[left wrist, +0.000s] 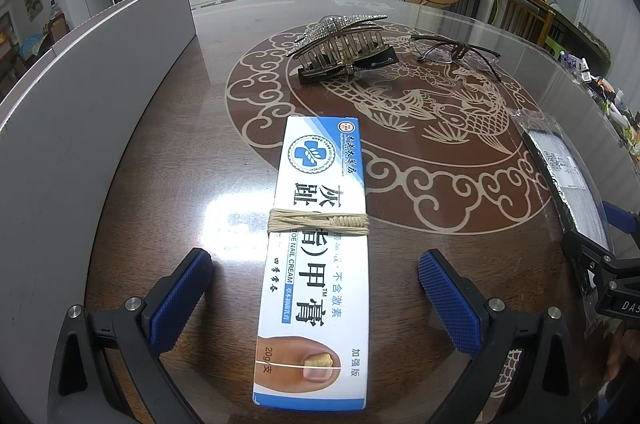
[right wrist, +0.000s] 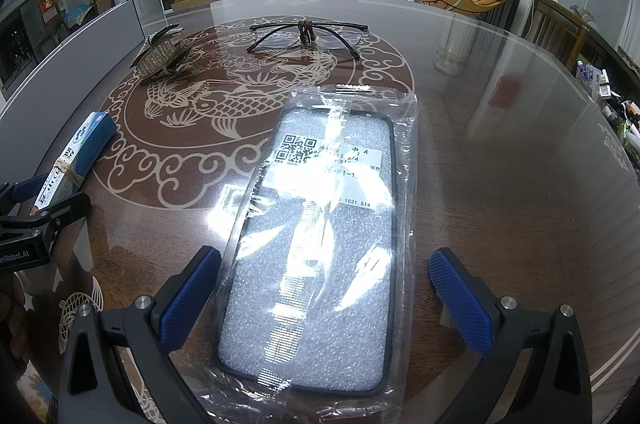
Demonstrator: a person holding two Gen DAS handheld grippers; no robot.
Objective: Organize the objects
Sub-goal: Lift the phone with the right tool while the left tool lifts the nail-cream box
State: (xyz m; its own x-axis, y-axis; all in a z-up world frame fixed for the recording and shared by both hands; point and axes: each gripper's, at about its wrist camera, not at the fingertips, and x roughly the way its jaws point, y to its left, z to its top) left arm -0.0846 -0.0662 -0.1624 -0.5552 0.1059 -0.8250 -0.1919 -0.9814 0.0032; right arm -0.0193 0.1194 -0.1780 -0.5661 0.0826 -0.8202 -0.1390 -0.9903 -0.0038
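Observation:
A white and blue nail cream box (left wrist: 316, 256), wrapped with a rubber band, lies on the table between the fingers of my left gripper (left wrist: 316, 288), which is open and not touching it. The box also shows in the right wrist view (right wrist: 76, 156). A phone case in a clear plastic bag (right wrist: 320, 232) lies between the fingers of my right gripper (right wrist: 324, 292), which is open. The bag also shows in the left wrist view (left wrist: 568, 180). A rhinestone hair claw (left wrist: 344, 48) and a pair of glasses (left wrist: 456, 52) lie farther back.
The round brown table (right wrist: 500, 184) has a glass top with a fish pattern. A grey box wall (left wrist: 80, 96) stands along the left. Small items crowd the far right edge (right wrist: 612, 96). My left gripper shows in the right wrist view (right wrist: 32, 220).

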